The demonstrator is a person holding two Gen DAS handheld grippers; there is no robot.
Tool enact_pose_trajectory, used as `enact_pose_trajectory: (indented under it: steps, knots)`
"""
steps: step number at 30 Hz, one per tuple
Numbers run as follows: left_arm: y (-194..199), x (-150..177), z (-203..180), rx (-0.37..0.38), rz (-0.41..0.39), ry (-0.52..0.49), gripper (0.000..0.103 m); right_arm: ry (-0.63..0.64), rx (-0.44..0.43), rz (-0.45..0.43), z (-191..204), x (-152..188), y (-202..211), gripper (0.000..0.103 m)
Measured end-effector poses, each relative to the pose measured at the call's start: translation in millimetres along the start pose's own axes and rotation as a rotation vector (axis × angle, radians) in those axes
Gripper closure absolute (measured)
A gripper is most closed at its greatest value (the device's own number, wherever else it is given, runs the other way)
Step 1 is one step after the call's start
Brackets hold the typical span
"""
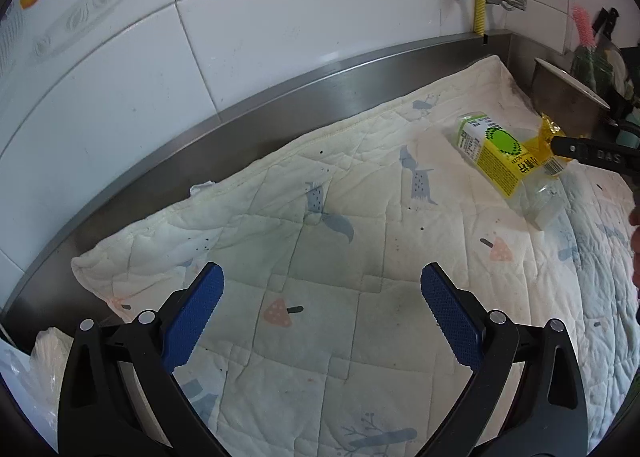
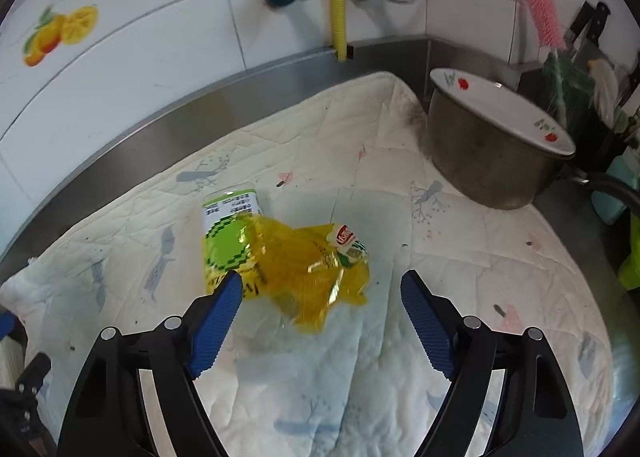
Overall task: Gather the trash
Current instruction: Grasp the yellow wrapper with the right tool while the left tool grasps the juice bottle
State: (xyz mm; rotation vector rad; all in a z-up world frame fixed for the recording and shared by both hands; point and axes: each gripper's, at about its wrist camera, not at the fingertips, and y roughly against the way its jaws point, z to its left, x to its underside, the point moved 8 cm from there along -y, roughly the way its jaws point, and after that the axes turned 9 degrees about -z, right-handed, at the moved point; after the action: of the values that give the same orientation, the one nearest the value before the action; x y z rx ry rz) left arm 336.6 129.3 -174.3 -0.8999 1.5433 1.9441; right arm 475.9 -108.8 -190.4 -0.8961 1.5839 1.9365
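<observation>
**A:** Yellow film first, from the left wrist view: the crinkly wrapper lies against the far end of the plastic bottle, which is on its side on the quilted cloth. The right gripper pokes in from the edge, right at that wrapper. The left gripper hangs over bare cloth, jaws wide, nothing between them.

**B:** Risk there?

**A:** I'd say the bottle rolls if nudged; it's round, light and looks empty.

**B:** And the right wrist view?

**A:** Same pile, closer. The wrapper is translucent and crumpled, draped over the bottle with its green-and-yellow label. The right gripper stands spread, the wrapper's near edge between the pads, untouched.

**B:** So what goes wrong?

**A:** Closing could pinch only a loose fold, so the film slips free, or the left pad catches the bottle and shoves it. The metal pot stands well apart.
</observation>
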Motion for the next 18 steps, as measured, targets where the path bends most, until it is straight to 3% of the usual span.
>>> enact_pose_trajectory:
  steps: [2,6,9,18]
  knots:
    - [-3.8,0.1,-0.1,0.009,0.011,0.012,0.005,0.004,0.004,0.012,-1.0,0.3,-11.1,0.031]
    - [-6.5,-3.9,-10.3,0.051,0.026,0.031,0.005,0.005,0.004,-0.004,-2.6,-4.4,-12.5,0.059]
    - [-8.8,-10.2,-20.8,0.094,0.038,0.06,0.005,-0.01,-0.013,-0.001,-5.2,-3.0,-6.8,0.073]
    - [-23.4,-41.1,-70.3,0.261,0.082,0.175,0.005,-0.043,-0.052,-0.087,-21.1,13.5,71.8,0.075]
